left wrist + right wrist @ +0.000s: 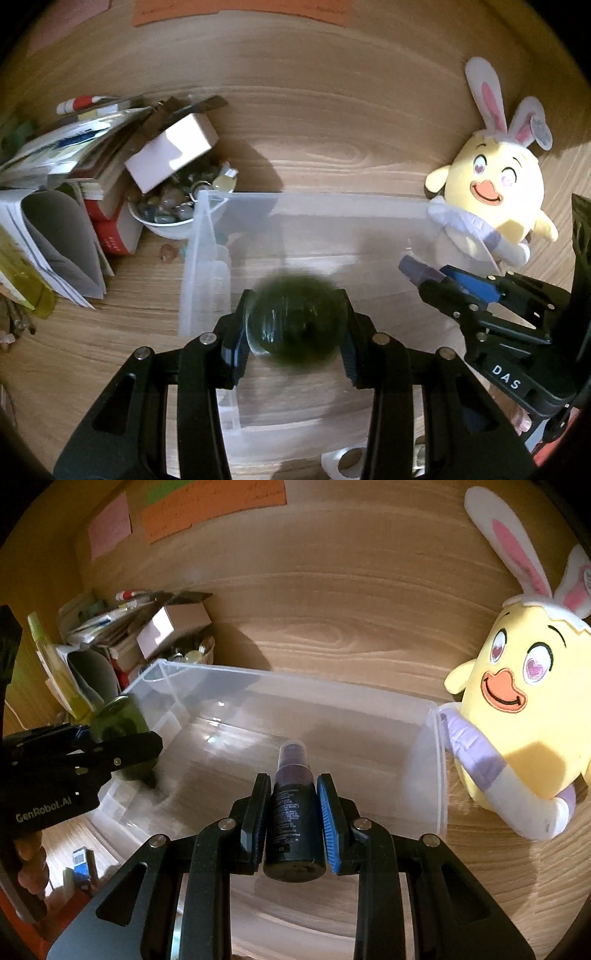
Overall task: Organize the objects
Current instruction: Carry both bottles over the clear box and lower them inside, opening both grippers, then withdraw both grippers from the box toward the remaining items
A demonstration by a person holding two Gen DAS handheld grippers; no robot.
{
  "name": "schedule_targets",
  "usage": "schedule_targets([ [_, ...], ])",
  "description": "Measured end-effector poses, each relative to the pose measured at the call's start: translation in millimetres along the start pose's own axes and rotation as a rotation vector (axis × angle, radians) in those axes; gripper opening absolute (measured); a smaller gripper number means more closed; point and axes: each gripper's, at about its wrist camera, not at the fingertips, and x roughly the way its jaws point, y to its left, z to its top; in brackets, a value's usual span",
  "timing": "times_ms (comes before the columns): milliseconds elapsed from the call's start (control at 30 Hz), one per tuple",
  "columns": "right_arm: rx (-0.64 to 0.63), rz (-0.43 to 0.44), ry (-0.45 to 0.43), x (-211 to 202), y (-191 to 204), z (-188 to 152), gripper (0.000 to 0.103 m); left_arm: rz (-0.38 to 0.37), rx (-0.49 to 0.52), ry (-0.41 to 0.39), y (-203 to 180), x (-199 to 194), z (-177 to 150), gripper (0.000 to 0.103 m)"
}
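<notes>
Both loads hang over the clear plastic storage bin (pixel 258 709): the left gripper (pixel 295 325) clamps a dark green glass bottle (pixel 295 317), the right gripper (pixel 293 812) a small dark spray bottle (pixel 293 812), so lowering and releasing inside seems next.

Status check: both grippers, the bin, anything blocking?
Left gripper shut on green bottle. Right gripper shut on spray bottle. Both over clear bin, nothing inside. Plush leans on bin's right wall.
</notes>
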Motion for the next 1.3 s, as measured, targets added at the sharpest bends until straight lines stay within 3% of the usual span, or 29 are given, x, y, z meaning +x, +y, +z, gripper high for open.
schedule_targets([
  [333, -0.04, -0.033, 0.022, 10.5, 8.0, -5.7, 0.024, 0.014, 0.014, 0.003, -0.7, 2.4, 1.6, 0.041],
  [500, -0.043, -0.034, 0.023, 10.3, 9.4, -6.5, 0.024, 0.011, 0.014, -0.009, -1.6, -3.1, 2.1, 0.055],
  [767, -0.026, -0.027, 0.01, 2.2, 8.3, -4.0, 0.045, 0.021, 0.042, -0.062, -9.1, -28.2, 2.0, 0.073],
  [833, -0.02, -0.026, -0.004, -3.3, 8.8, -2.8, 0.055, 0.025, 0.039, -0.076, -9.3, -36.3, 2.5, 0.078],
  [1000, -0.014, -0.028, -0.038, -18.6, 9.6, 2.6, 0.065, 0.027, 0.035, -0.115, -8.6, -58.8, 1.4, 0.091],
  [1100, -0.017, -0.035, -0.066, -30.8, 12.2, 5.8, 0.075, 0.043, 0.049, -0.142, -9.8, -73.3, -2.0, 0.095],
  [1300, -0.033, -0.039, -0.126, -60.8, 22.6, 7.0, 0.082, 0.069, 0.081, -0.198, -11.9, -103.8, -14.3, 0.096],
])
